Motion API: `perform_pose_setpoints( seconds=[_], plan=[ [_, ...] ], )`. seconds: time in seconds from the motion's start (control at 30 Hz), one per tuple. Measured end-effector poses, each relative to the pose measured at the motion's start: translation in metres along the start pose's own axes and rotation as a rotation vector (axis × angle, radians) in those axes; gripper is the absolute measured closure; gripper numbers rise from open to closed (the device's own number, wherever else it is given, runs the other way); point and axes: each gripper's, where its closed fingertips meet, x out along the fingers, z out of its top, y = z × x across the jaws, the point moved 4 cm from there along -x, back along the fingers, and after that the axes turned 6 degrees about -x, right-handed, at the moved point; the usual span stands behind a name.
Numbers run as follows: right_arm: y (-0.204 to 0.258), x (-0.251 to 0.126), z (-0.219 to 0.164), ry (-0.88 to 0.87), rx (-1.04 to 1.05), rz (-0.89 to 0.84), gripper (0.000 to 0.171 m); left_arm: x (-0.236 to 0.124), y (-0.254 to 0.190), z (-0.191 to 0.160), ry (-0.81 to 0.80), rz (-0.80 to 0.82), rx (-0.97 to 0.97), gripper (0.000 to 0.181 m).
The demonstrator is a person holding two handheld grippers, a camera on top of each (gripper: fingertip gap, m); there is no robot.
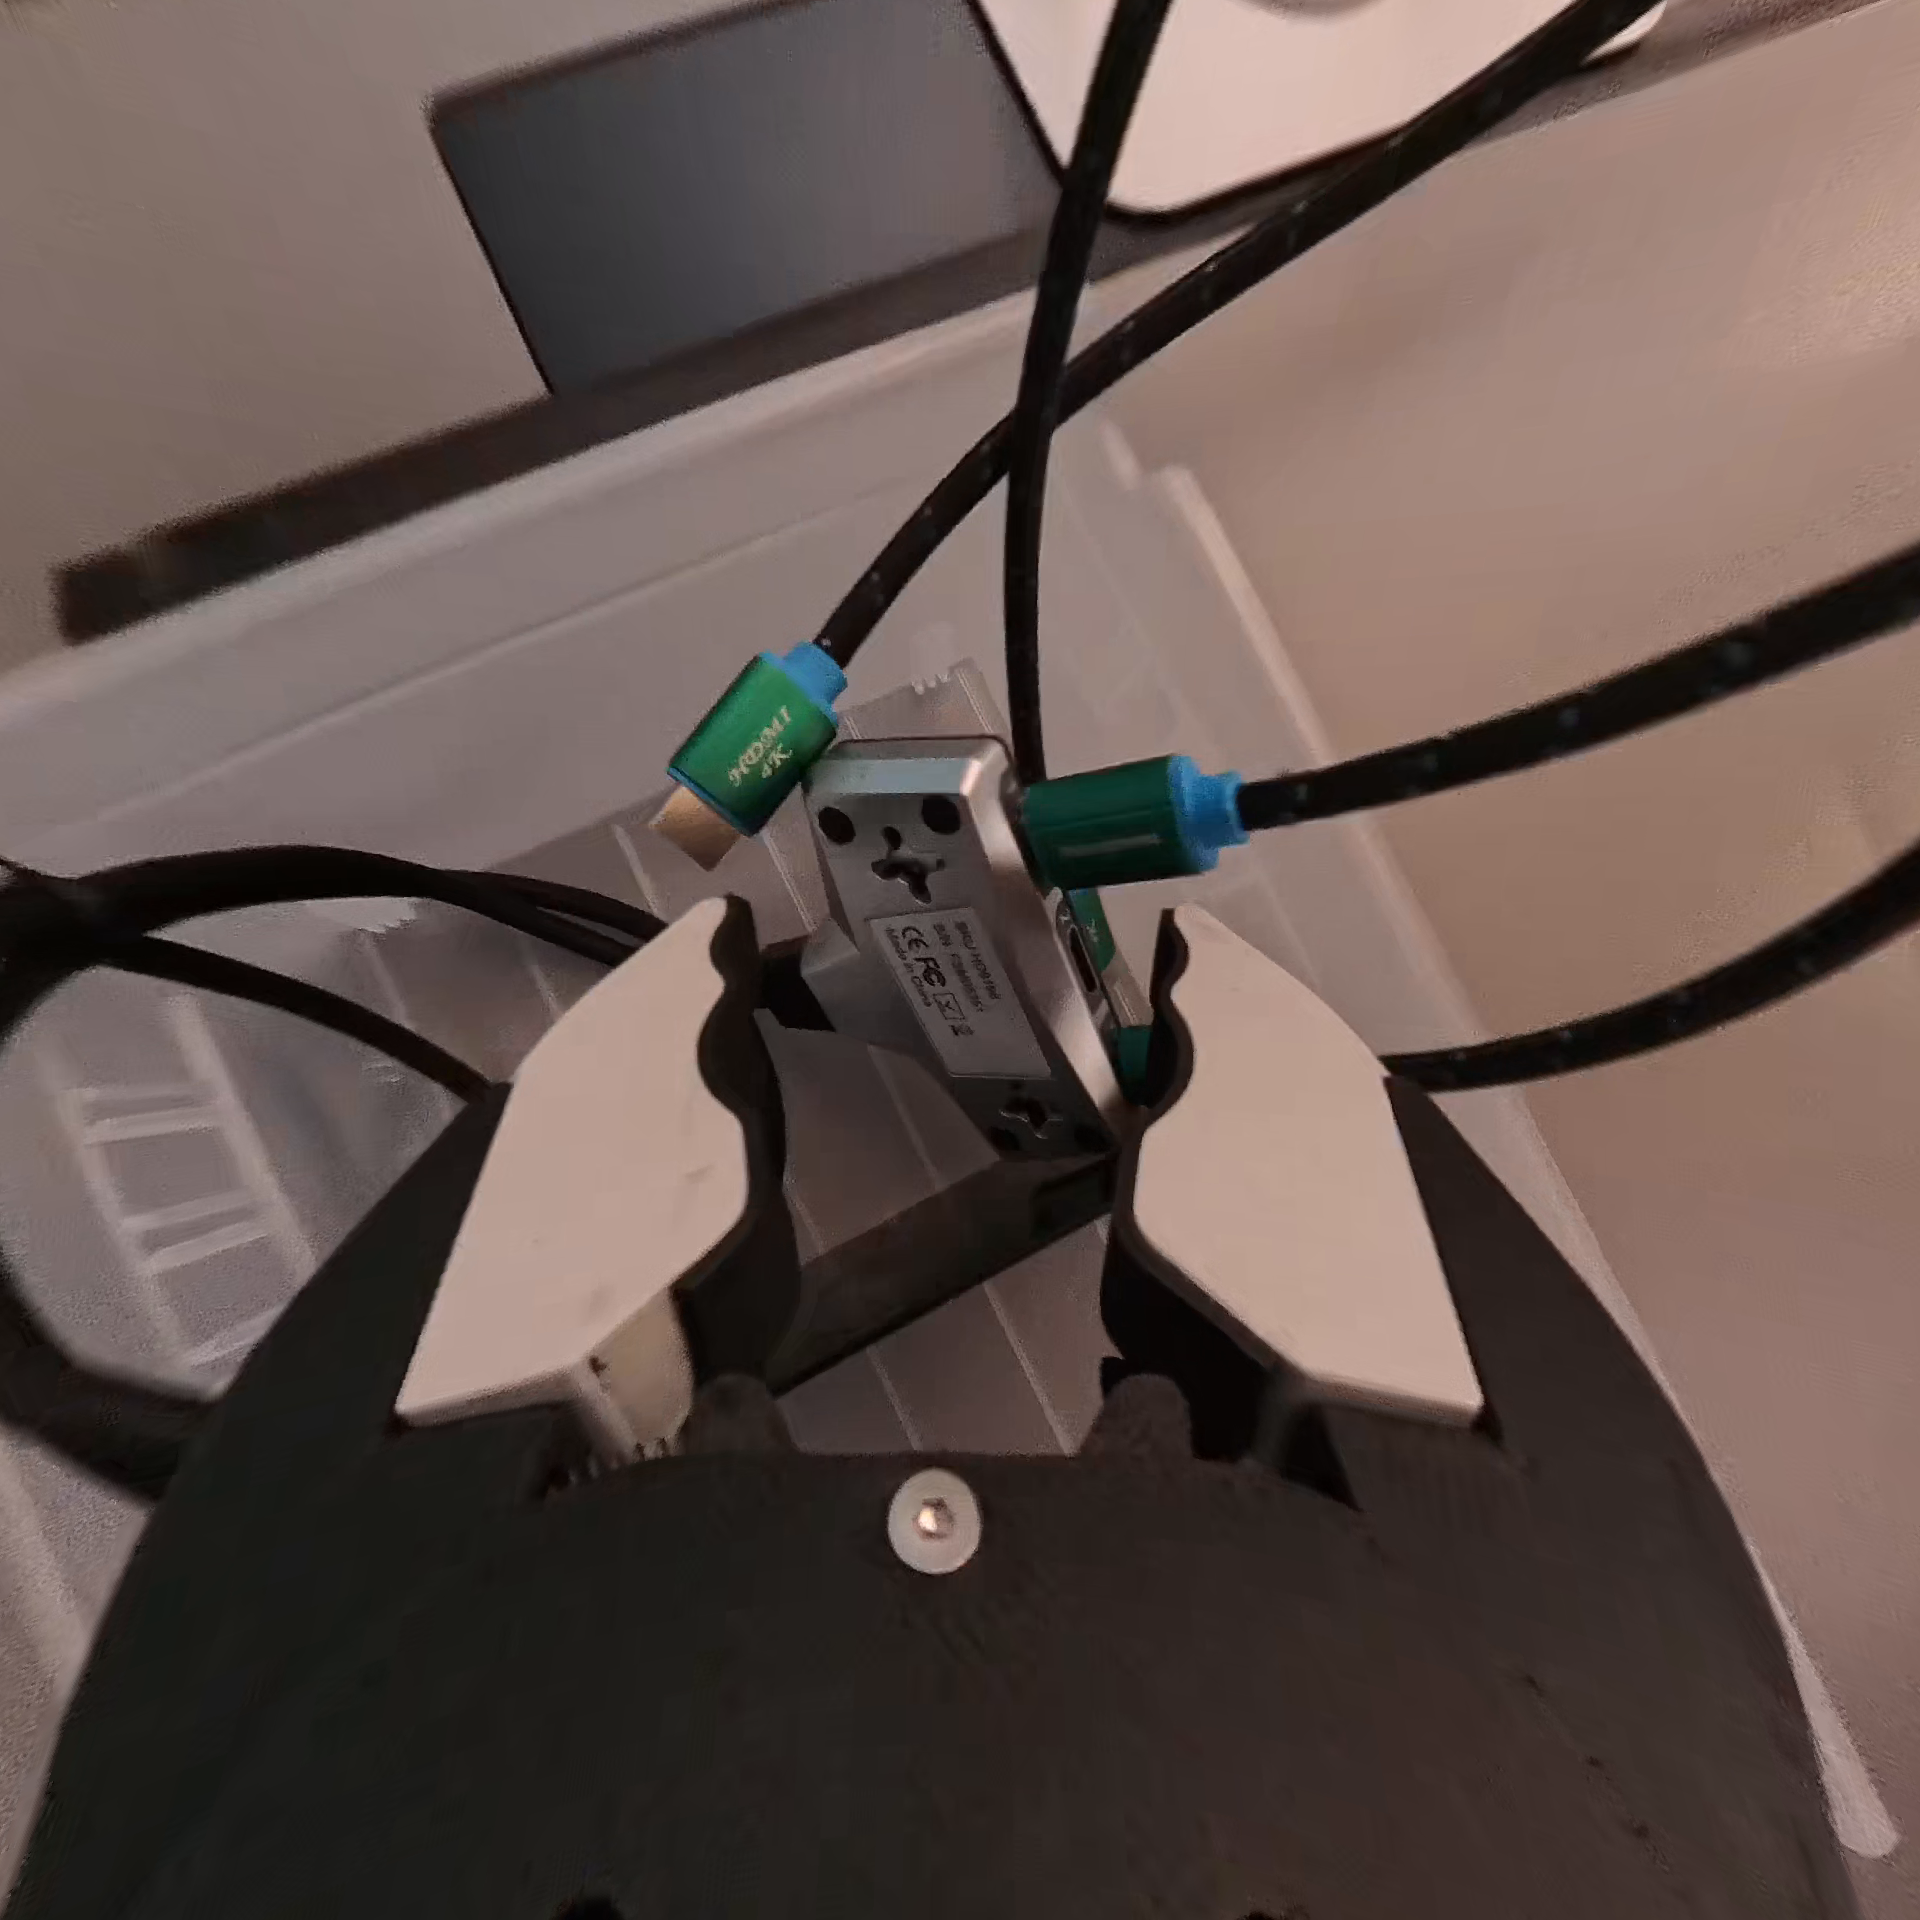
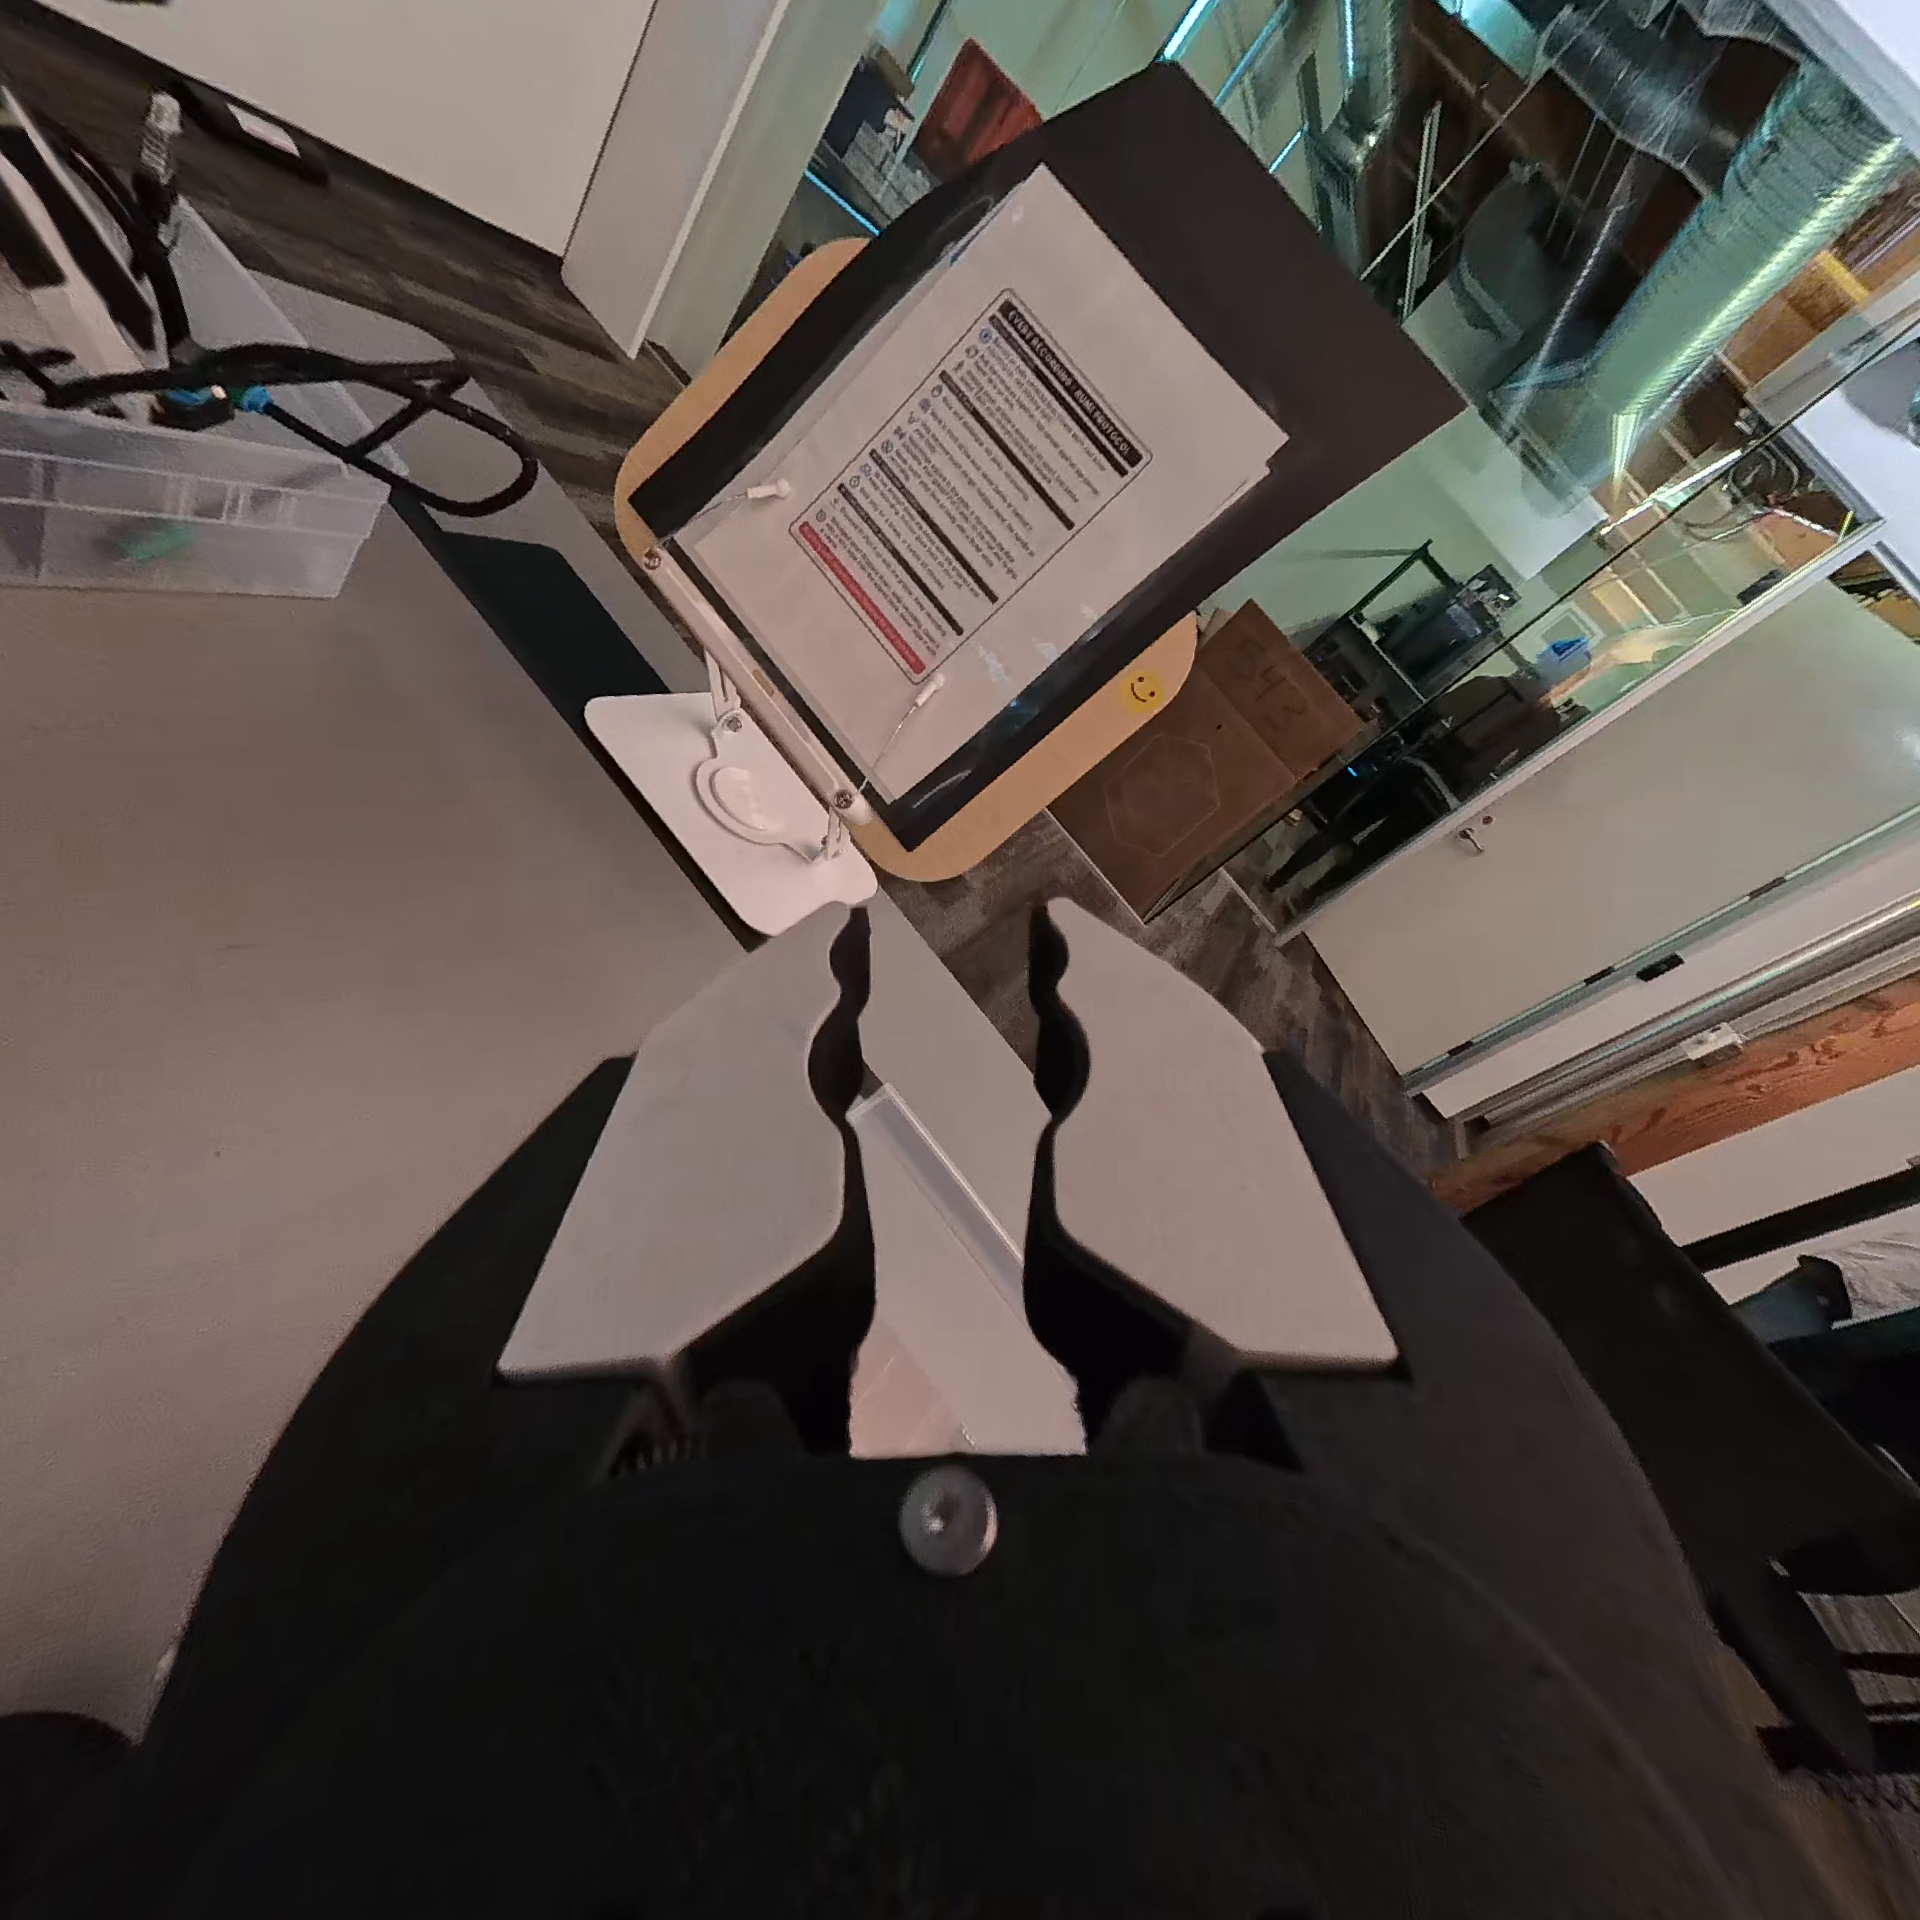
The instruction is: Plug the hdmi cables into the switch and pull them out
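In the left wrist view, our left gripper (image 1: 945,997) clamps the silver switch (image 1: 935,935) by its near end, underside tilted up, probably to brace it for plugging and pulling. One green plug (image 1: 1127,831) sits in its right side; a loose plug (image 1: 748,758) hangs just beside its far left corner, metal tip bare — not inserted.

In the right wrist view, our right gripper (image 2: 945,1029) hovers rolled over the table (image 2: 260,935) edge — jaws parted, empty — pointing toward a framed notice (image 2: 966,520), well apart from the cables (image 2: 343,416).
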Motion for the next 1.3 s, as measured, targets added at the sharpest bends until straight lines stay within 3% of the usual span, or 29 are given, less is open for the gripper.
perform_pose_setpoints(
  seconds=[0.13,0.27,0.43,0.63,0.83,1.03,1.2,1.3],
  plan=[
    [0.002,0.004,0.000,0.005,-0.011,0.014,0.141,0.014,-0.001,-0.001,0.082,-0.090,-0.061,0.108],
    [0.005,0.010,0.000,0.000,-0.012,0.037,0.141,0.028,0.000,-0.004,0.158,-0.052,-0.036,0.105],
    [0.010,0.015,-0.005,0.042,-0.048,0.049,0.141,0.025,0.001,-0.003,0.129,-0.114,-0.062,0.122],
    [0.012,0.015,-0.003,0.034,-0.051,0.058,0.141,0.012,-0.005,0.004,0.060,-0.130,-0.050,0.122],
    [0.016,0.017,-0.002,0.038,-0.071,0.063,0.141,-0.038,-0.025,0.029,-0.117,-0.080,0.042,0.123],
    [0.022,0.023,-0.003,0.047,-0.080,0.089,0.141,-0.127,-0.056,0.056,-0.457,-0.034,0.100,0.123],
    [0.029,0.030,-0.004,0.072,-0.107,0.114,0.141,-0.180,-0.124,0.056,-0.603,-0.142,0.245,0.124],
    [0.032,0.032,-0.003,0.064,-0.110,0.130,0.141,-0.178,-0.183,0.048,-0.555,-0.306,0.375,0.123]
  ],
)
